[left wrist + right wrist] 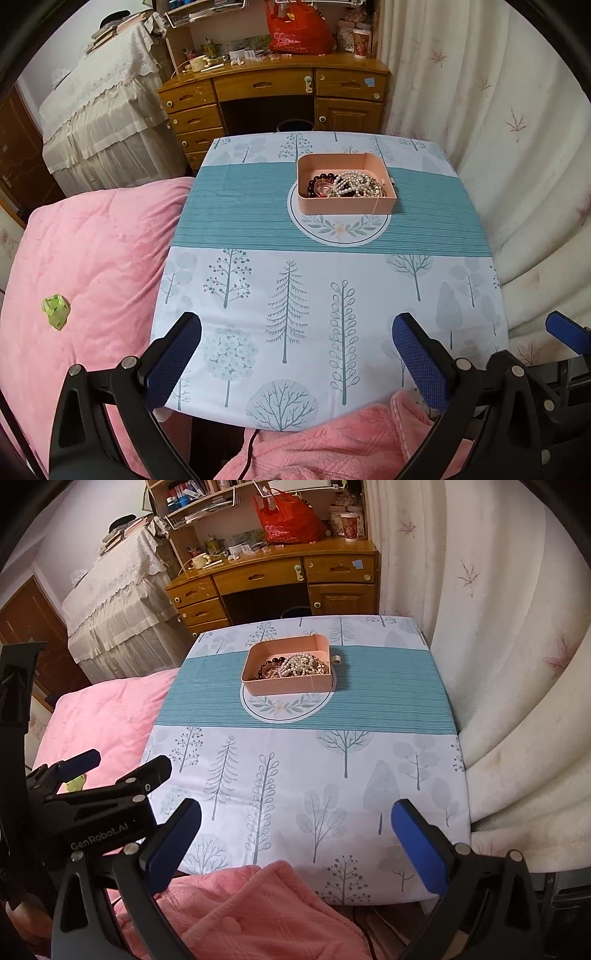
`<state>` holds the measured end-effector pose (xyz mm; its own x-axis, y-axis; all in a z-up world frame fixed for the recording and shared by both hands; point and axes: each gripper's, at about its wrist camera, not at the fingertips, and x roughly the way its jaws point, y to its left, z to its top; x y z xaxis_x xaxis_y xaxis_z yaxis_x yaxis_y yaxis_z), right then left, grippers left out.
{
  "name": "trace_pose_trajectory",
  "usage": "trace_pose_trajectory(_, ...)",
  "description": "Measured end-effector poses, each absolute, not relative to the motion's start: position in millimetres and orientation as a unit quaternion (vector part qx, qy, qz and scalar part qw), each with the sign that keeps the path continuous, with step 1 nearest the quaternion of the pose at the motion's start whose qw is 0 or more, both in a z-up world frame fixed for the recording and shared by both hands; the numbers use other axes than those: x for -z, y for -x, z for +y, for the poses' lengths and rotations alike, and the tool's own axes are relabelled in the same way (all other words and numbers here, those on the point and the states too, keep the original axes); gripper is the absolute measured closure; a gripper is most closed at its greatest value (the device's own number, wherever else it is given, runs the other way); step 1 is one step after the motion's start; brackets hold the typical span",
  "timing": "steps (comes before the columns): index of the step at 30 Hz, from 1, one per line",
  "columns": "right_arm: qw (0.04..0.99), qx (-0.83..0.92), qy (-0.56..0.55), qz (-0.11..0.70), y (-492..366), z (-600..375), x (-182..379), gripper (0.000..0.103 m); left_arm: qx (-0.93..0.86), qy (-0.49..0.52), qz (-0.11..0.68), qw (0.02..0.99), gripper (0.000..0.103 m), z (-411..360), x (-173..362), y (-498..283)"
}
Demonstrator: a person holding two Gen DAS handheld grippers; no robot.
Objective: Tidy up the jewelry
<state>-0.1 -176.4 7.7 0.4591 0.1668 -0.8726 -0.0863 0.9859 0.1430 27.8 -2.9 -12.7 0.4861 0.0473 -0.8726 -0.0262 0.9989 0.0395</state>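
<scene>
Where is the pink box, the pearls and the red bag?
Box (343, 205): left wrist view, front wall.
Pearls (351, 181): left wrist view, white strand.
Bag (288, 520): right wrist view, bag's middle.

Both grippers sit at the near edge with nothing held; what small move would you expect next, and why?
Probably a reach forward with one gripper, likely the right gripper, toward the pink box. The jewelry lies heaped and tangled in it at the table's centre, both the right and the left gripper stand open and empty, and nothing lies on the tablecloth nearer.
</scene>
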Motion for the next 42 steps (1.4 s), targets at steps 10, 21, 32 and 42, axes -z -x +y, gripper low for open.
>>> trace_pose_trajectory(10, 0.850, -0.080, -0.032, 0.520, -3, -175, -6, 0.000, -0.026, -0.009, 0.506, 0.862, 0.001, -7, 11, -29)
trace_pose_trajectory(21, 0.845, -0.076, -0.036, 0.528, -6, -180, -2, 0.000, -0.021, -0.014, 0.514, 0.858, 0.001, -11, 13, -32)
trace_pose_trajectory(32, 0.840, -0.071, -0.028, 0.537, -4, -177, 1, 0.000, -0.016, -0.003, 0.527, 0.850, 0.001, -5, 20, -32)
trace_pose_trajectory(42, 0.841, -0.071, -0.027, 0.535, -4, -176, 1, 0.000, -0.019, -0.007, 0.528, 0.849, 0.001, -5, 21, -30)
